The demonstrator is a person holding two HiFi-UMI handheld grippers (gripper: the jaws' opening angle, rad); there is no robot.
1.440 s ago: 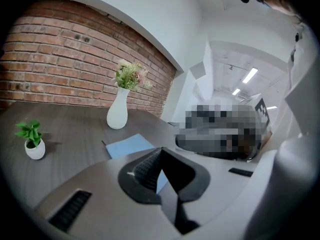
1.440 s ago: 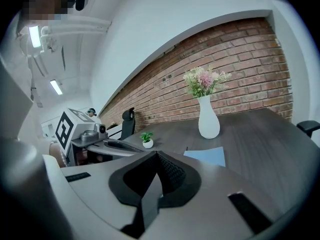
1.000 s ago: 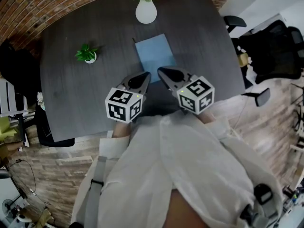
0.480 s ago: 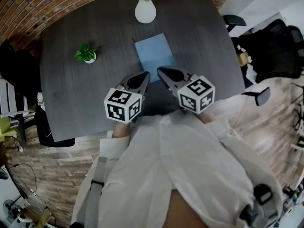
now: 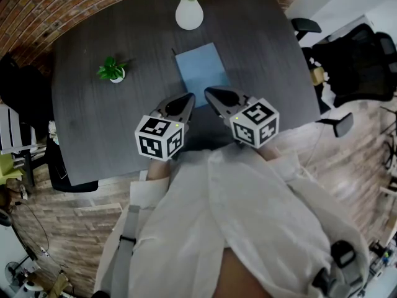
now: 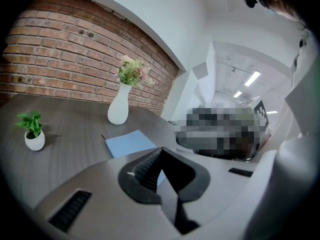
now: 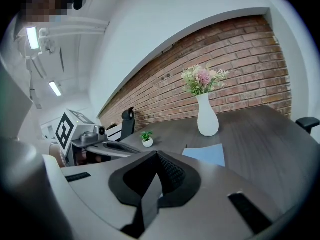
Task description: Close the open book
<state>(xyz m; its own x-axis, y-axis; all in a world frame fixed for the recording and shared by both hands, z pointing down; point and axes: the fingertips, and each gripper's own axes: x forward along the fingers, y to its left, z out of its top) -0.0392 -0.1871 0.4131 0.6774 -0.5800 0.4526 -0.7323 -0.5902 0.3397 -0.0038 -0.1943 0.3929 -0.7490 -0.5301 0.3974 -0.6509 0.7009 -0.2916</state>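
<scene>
A flat blue book (image 5: pixel 200 70) lies on the dark table (image 5: pixel 93 129), its cover facing up; it also shows in the left gripper view as the blue book (image 6: pixel 129 143) and in the right gripper view as the blue book (image 7: pixel 206 154). My left gripper (image 5: pixel 190 97) hovers just short of the book's near edge, shut and holding nothing. My right gripper (image 5: pixel 208 92) sits beside it, tips nearly meeting, also shut and holding nothing. From each gripper's own camera, the left gripper (image 6: pixel 161 150) and the right gripper (image 7: pixel 157 154) point toward the book with jaws pressed together.
A white vase (image 5: pixel 190 14) with flowers stands behind the book at the table's far edge. A small potted plant (image 5: pixel 112 71) sits to the left. Black office chairs (image 5: pixel 356 61) stand right of the table. A brick wall (image 6: pixel 60 59) runs behind.
</scene>
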